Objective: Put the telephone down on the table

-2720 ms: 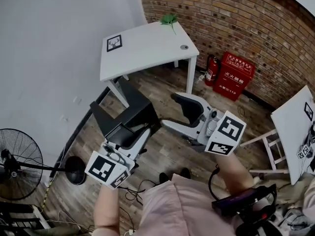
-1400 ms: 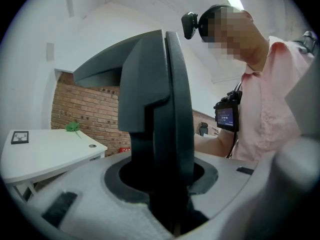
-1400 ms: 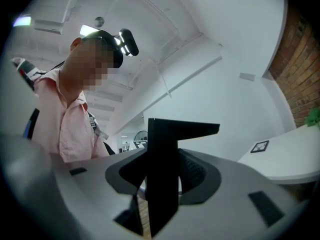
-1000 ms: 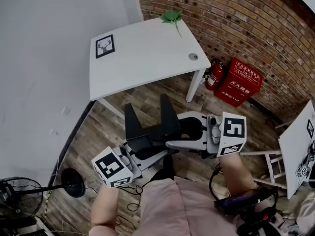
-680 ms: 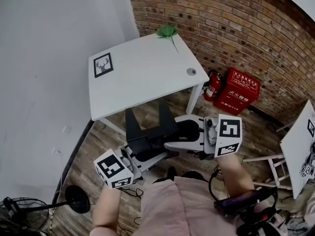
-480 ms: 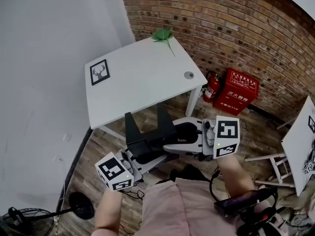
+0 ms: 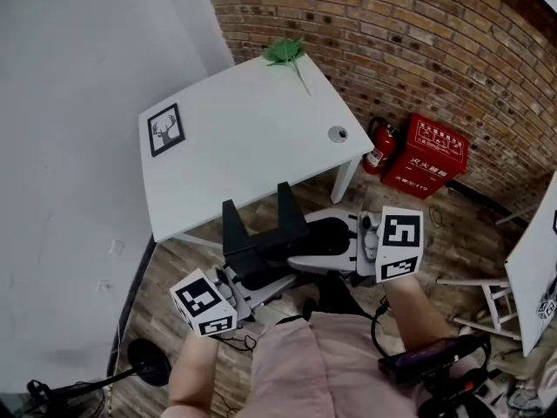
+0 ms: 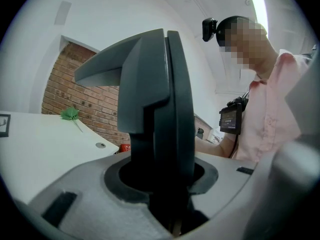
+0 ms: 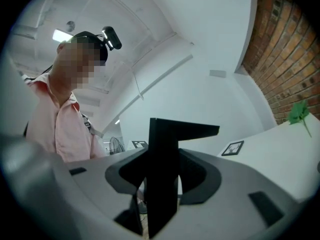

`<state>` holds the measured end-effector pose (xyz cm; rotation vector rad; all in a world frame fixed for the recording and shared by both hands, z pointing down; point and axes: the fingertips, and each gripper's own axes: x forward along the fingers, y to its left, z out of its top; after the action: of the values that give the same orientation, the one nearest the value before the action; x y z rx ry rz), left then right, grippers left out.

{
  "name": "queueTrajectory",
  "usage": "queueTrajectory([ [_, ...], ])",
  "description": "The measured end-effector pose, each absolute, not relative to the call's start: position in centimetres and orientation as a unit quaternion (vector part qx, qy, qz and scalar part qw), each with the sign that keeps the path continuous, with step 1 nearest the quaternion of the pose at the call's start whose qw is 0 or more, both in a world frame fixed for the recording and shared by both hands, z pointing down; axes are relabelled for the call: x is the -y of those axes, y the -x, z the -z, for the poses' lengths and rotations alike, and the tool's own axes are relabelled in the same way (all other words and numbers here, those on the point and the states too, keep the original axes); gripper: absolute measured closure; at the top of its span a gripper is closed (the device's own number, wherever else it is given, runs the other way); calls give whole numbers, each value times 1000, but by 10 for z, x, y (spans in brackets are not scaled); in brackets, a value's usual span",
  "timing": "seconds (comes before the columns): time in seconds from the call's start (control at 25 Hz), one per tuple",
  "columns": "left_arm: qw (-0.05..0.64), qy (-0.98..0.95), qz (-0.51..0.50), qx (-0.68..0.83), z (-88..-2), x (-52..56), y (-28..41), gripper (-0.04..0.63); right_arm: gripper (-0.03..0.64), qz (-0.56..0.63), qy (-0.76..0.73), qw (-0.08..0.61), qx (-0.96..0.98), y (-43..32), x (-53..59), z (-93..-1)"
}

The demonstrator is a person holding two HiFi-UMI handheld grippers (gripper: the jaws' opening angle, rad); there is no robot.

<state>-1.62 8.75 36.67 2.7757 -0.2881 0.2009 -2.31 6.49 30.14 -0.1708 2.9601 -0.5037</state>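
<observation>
Lower centre: the left gripper [image 7: 254, 277] and right gripper [image 7: 315, 252] each clamped the dark telephone [image 7: 259, 232], presumably sharing its weight short of the table [image 7: 235, 138].

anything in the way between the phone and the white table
Nothing visible. The telephone is held just short of the near edge of the table, and the tabletop facing it is bare. The framed picture, the green sprig and the round cap sit off toward the edges.
</observation>
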Motion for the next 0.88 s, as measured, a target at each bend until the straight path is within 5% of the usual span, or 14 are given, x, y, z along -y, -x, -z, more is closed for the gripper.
queueTrajectory([
  [0.88, 225, -957, -75, 167, -375, 157, -20, 426, 434, 211, 7, 58, -976, -11, 185, -309],
])
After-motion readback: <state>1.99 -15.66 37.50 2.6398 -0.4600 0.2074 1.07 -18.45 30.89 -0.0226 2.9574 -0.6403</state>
